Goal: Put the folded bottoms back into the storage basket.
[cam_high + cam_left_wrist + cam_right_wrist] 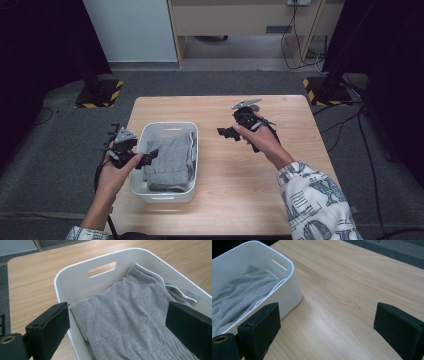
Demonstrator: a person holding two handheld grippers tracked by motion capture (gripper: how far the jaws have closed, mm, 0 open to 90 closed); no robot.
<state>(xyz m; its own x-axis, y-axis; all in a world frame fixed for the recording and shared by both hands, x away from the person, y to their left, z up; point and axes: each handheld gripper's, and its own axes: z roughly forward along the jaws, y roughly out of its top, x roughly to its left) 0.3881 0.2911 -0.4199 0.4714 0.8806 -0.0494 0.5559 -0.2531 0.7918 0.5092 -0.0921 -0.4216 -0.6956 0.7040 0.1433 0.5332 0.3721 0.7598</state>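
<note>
My left gripper [150, 156] hangs over white basket [141, 145], jaws spread wide, nothing pinched. My right gripper [227, 133] spread too, over bare table [300, 130]. Risk as I see it: left jaw straddles basket wall, could catch rim and drag basket. Grey garment [130, 315] lies folded inside basket, soft knit, white piping along one edge.

soft grey knit cloth [130, 315] in smooth white plastic basket [75, 285]; matt wood table [352, 285].
</note>
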